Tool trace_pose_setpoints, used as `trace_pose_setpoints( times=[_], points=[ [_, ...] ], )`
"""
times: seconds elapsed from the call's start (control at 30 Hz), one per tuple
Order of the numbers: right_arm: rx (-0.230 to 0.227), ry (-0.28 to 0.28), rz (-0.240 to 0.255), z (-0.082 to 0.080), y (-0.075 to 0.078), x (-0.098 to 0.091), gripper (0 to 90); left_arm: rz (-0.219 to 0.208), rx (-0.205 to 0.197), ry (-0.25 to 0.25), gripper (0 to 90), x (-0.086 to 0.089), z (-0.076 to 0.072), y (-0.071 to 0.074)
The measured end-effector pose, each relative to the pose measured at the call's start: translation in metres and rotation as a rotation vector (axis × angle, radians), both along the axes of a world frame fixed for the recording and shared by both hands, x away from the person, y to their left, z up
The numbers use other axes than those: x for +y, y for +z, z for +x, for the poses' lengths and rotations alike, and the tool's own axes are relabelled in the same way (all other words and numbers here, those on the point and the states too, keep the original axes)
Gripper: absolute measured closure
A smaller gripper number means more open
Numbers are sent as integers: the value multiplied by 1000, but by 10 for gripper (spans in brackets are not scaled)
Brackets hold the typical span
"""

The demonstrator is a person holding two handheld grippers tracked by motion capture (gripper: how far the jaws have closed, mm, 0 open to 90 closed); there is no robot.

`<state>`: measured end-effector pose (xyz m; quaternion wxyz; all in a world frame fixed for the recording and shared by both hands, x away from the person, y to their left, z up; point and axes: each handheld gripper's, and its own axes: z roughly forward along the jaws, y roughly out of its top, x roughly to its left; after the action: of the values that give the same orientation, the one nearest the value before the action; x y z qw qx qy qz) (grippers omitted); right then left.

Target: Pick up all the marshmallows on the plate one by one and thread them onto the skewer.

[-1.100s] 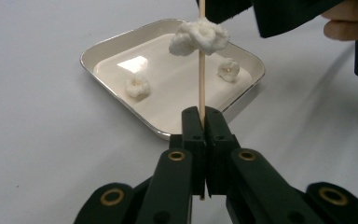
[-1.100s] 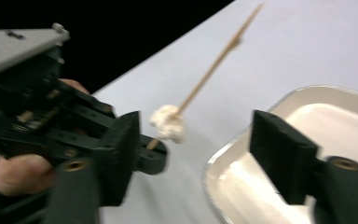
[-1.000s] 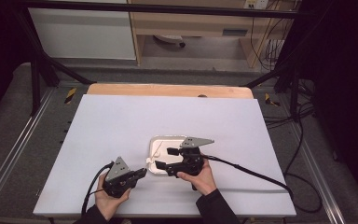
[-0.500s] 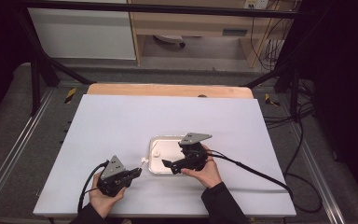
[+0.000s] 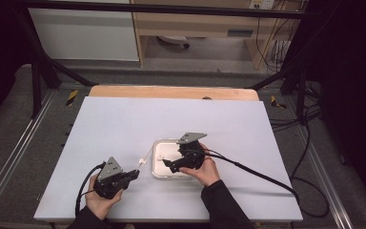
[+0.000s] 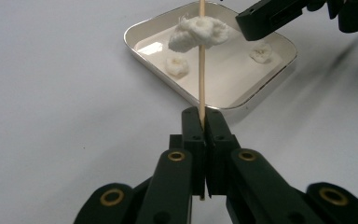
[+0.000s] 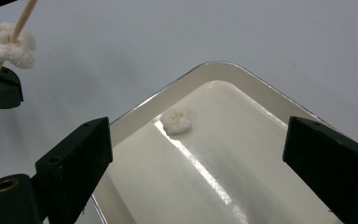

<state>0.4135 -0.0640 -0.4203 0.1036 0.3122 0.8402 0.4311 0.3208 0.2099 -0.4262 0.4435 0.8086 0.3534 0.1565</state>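
Note:
My left gripper (image 6: 203,121) is shut on a thin wooden skewer (image 6: 201,79) that points toward the tray. A white puffy piece (image 6: 198,33) is threaded on the skewer and hangs above the table near the tray's left edge (image 5: 142,162). A shallow white tray (image 6: 233,74) holds two small white pieces (image 6: 177,65) (image 6: 260,52). My right gripper (image 7: 203,154) hovers low over the tray (image 5: 158,144) with its jaws wide apart. They have just been closing a little, and nothing is gripped between them. One white piece (image 7: 177,120) lies in the tray ahead of it.
The tray sits near the front middle of a white table (image 5: 124,119) with a wooden strip (image 5: 171,91) along its far edge. Black cables (image 5: 257,174) trail from both grippers. Metal rails and dark frame posts flank the table.
My right gripper has shifted slightly left over the tray. My left gripper and its skewer have stayed about where they were.

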Motion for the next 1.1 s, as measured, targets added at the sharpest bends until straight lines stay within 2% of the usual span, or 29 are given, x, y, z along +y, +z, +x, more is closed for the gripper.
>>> trace_pose_setpoints(
  times=[0.17,0.27,0.37,0.43,0.53,0.73,0.97,1.1],
  points=[
    [-6,15,-46,7,-3,17,139,1,1,5,886,3,1,1],
    [-11,35,-57,10,-4,24,212,-1,1,10,886,6,2,1],
    [-19,53,-90,14,-6,31,276,-2,4,13,885,7,2,1],
    [-19,60,-86,15,-9,34,313,-3,4,13,886,7,2,1],
    [-18,66,-114,19,-13,36,362,-5,4,13,885,7,3,1],
    [-13,87,-138,23,-20,39,456,-6,6,10,885,7,3,1],
    [-2,105,-115,25,-25,41,543,-3,8,6,885,6,3,0],
    [-4,109,-119,26,-25,41,573,0,8,1,886,5,2,0]
  ],
)
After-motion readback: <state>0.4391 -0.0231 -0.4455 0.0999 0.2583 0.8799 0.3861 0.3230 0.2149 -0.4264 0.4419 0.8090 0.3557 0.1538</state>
